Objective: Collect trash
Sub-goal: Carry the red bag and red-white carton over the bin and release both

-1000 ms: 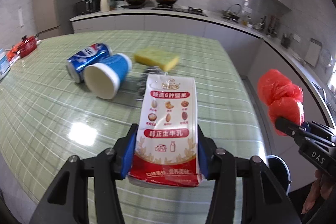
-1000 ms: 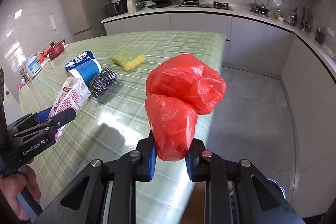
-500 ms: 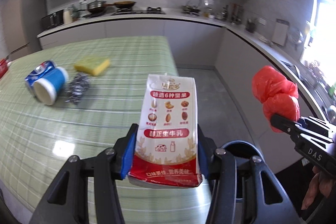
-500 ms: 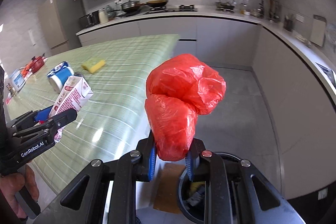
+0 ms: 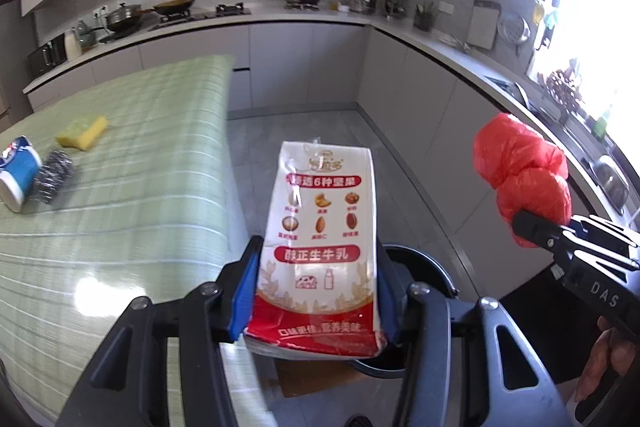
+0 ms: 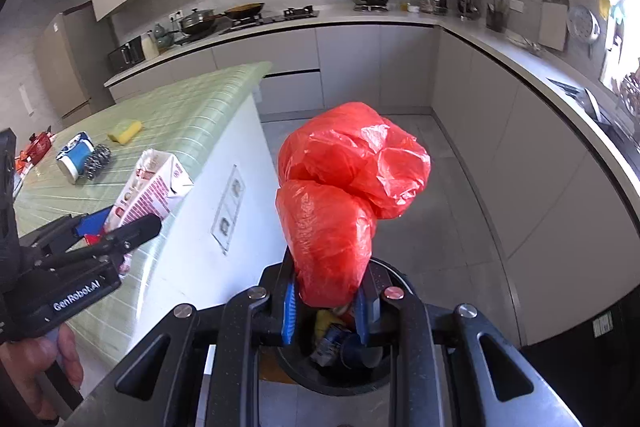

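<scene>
Tabletop (image 5: 120,219), green-checked, fills the left side of the left wrist view; its right edge runs down toward the floor. Black bin (image 6: 332,379) stands on the floor just off that edge, w/ cans and scraps inside; in the left view only its rim (image 5: 432,267) shows behind the carton. Red plastic bag (image 6: 344,195), bunched in two lumps, is pinched at its lower end by the right claw (image 6: 326,303), narrow, directly above the bin mouth. Milk carton (image 5: 324,251), white w/ red base and nut pictures, is clamped by its sides in the left claw (image 5: 316,291), blue pads pressing it, held upright at the tabletop's right edge, above the bin rim. Left on the tabletop, near its far-left part: blue cup (image 5: 18,179) lying on its side, steel scourer (image 5: 52,175) touching it, yellow sponge (image 5: 82,133) just beyond. A hand (image 6: 36,367) grips the left claw's handle.
</scene>
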